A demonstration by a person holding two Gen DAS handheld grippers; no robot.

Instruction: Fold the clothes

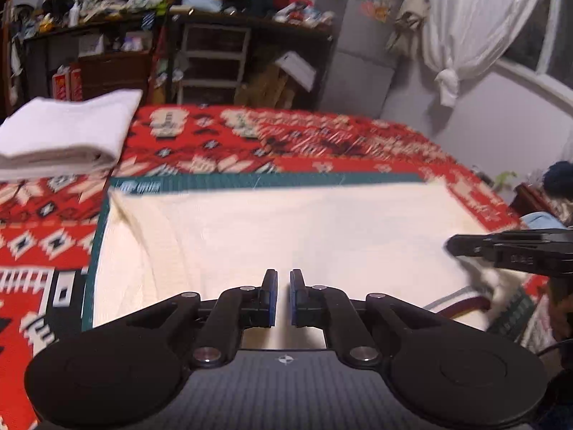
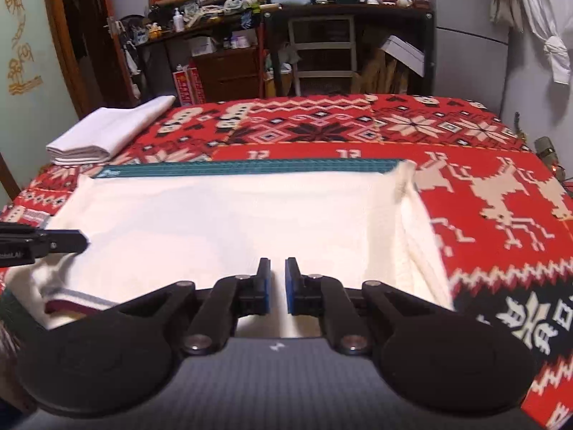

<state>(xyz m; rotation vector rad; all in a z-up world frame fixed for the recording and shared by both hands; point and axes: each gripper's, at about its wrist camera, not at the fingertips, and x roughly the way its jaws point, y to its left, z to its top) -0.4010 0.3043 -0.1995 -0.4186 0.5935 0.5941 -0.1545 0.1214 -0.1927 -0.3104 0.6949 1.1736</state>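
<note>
A cream garment [image 1: 286,229] lies spread flat on a green cutting mat [image 1: 265,181]. Its striped maroon and grey hem [image 1: 462,301] is bunched at the near right corner in the left wrist view and at the near left [image 2: 71,301] in the right wrist view. My left gripper [image 1: 283,279] hovers over the garment's near edge with its blue pads almost together and nothing between them. My right gripper [image 2: 277,268] hangs over the same garment [image 2: 232,222], its pads also a narrow gap apart and empty. Each shows side-on in the other's view: right gripper [image 1: 451,247], left gripper [image 2: 84,242].
A red patterned blanket [image 2: 483,215] covers the table under the mat [image 2: 250,166]. A folded white stack [image 1: 64,132] [image 2: 107,132] sits at the back left corner. Cluttered shelves [image 2: 322,36] stand behind the table, and a knotted white curtain [image 1: 465,36] hangs at the right.
</note>
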